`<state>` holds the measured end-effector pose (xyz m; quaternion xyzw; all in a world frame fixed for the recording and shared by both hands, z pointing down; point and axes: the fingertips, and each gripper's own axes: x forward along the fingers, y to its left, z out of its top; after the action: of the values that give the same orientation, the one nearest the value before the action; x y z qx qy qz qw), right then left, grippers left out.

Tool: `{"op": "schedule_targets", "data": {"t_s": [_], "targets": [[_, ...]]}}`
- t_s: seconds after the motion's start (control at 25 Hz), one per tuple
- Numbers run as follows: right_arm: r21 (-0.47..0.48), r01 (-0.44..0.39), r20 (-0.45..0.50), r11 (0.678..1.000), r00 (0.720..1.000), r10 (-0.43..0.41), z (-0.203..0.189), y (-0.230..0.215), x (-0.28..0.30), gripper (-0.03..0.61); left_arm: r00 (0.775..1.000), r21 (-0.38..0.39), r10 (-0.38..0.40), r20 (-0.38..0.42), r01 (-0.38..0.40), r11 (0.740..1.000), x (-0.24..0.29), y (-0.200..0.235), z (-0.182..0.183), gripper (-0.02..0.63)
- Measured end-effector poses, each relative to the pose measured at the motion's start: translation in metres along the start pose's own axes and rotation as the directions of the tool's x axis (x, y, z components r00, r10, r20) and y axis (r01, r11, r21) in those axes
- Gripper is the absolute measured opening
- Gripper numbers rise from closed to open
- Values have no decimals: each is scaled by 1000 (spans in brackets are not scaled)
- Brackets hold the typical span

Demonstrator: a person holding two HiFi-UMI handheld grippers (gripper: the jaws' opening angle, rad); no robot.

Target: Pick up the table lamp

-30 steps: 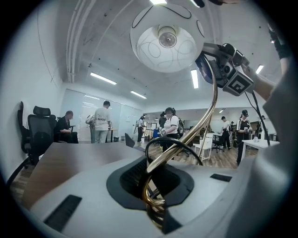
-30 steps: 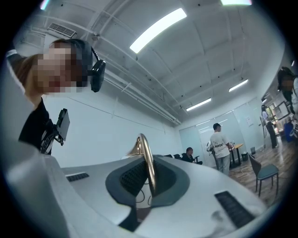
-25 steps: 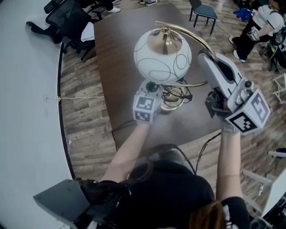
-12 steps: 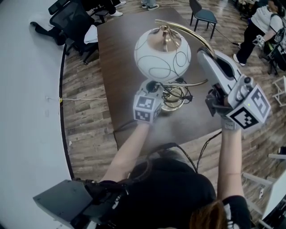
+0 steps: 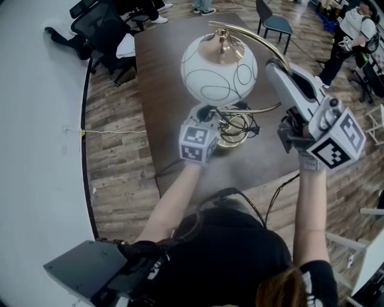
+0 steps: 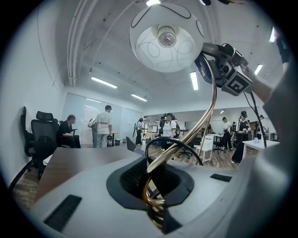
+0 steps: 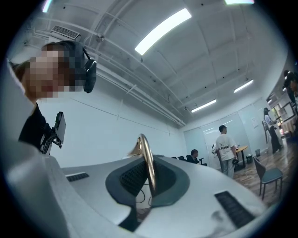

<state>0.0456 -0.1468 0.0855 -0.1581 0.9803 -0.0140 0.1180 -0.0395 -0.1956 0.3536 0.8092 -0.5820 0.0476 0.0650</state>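
The table lamp has a white globe shade (image 5: 219,66) with thin line patterns, a curved brass arm (image 5: 264,47) and a round brass base (image 5: 234,131) over the dark table (image 5: 162,72). My left gripper (image 5: 209,115) reaches in under the shade and is shut on the brass stem (image 6: 156,190) low down near the base. Seen from below in the left gripper view, the shade (image 6: 165,42) hangs overhead. My right gripper (image 5: 274,70) is shut on the arching brass arm (image 7: 148,162), to the right of the shade. I cannot tell whether the base touches the table.
A black cord (image 5: 252,204) runs from the lamp base over the table's near edge. Black office chairs (image 5: 99,30) stand at the far left and a teal chair (image 5: 273,15) beyond the table. People (image 5: 354,27) stand at the far right. The white wall (image 5: 36,150) curves along the left.
Both grippers and the lamp have risen a little together. The grips on the stem and the arm are unchanged. A person at the far right has shifted.
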Motion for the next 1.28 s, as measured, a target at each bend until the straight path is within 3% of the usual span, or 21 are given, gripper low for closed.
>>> {"op": "schedule_targets", "data": {"t_s": [1.28], "targets": [[-22,-45,-3,999,999,45,25,22,-2,0,1000,7,11,24,-11,1000,-10,-9,21,31]]}}
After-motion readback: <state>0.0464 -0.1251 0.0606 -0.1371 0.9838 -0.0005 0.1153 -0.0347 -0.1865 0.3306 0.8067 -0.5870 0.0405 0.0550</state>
